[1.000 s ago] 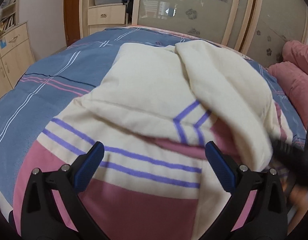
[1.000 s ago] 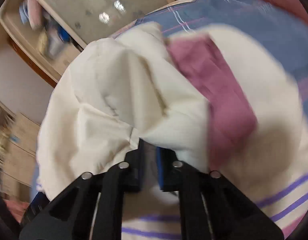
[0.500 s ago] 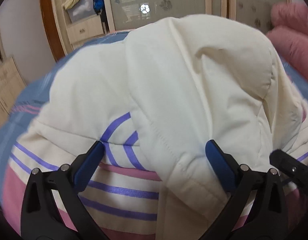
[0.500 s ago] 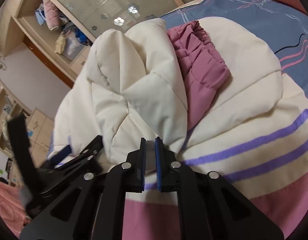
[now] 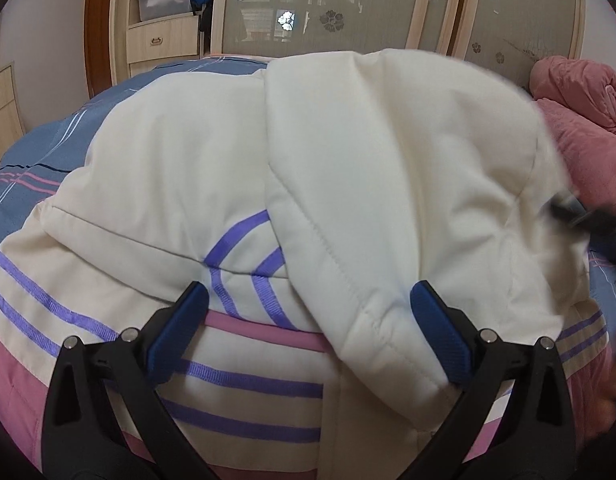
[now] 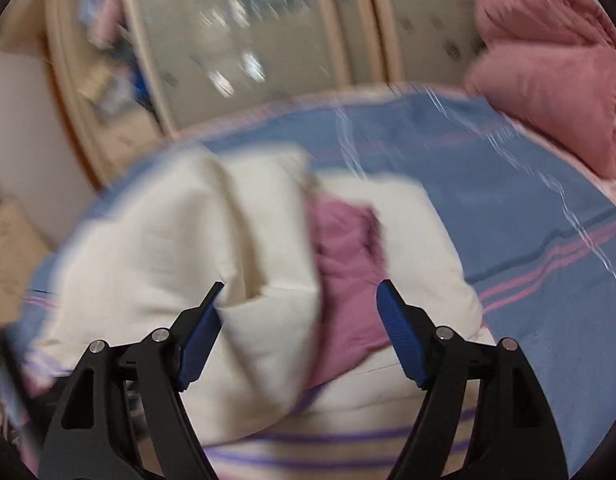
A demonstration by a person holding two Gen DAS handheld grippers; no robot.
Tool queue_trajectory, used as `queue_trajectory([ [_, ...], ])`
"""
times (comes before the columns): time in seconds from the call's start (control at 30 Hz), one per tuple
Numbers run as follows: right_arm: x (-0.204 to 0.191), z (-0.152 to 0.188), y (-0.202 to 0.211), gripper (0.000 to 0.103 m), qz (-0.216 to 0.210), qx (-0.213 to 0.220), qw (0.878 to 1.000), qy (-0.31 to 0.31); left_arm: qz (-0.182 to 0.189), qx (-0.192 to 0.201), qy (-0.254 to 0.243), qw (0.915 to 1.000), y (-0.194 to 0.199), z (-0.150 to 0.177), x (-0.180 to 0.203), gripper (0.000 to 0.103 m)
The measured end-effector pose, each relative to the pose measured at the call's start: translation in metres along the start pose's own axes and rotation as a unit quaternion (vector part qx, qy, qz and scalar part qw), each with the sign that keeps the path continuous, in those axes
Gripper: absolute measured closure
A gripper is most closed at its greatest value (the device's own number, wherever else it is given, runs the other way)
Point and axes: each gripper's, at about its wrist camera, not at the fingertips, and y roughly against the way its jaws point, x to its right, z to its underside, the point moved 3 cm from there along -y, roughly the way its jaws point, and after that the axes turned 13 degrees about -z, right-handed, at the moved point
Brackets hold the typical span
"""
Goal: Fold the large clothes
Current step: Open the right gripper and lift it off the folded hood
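On the blue striped bedspread [image 6: 488,184] the cream padded jacket [image 5: 179,168] lies spread out with its sleeve [image 5: 396,184] now thrown across the body. My right gripper [image 6: 299,316] was pinching that sleeve a second ago; its jaws have just been opening and now stand spread, the sleeve end lying loose between them, no pad pressing on it. So the sleeve is released and that fold-in counts as placed, I think; next is probably the other side or the bottom half. The right view is motion-blurred, so I can't say how neatly the sleeve end has settled. My left gripper [image 5: 308,328] is spread wide too, holding nothing, low over the jacket with the cuff [image 5: 392,364] lying between its fingers, and it sits closer to the fabric than before. Jacket look: puffy, quilted, cream on top, purple stripes [image 5: 243,380] crossing it and a pink band [image 5: 263,328] at the near edge; a mauve lining [image 6: 344,264] shows at the opening beside the folded sleeve. A pink quilt [image 6: 556,72] is bundled at the far right of the bed, well apart from the jacket, with wardrobe doors [image 5: 340,4] behind.
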Motion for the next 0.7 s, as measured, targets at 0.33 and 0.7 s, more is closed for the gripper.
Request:
queue_trajectory([
  [0.33,0.01,0.026,-0.008,0.018,-0.005,-0.004,1.0,0.008,0.005,-0.001,0.001,1.0,-0.003,0.003,-0.004,0.002],
  [0.7,0.009,0.054,0.021,0.016,-0.046,0.023,0.999,-0.008,0.007,0.0,0.003,1.0,-0.004,0.001,-0.008,0.002],
])
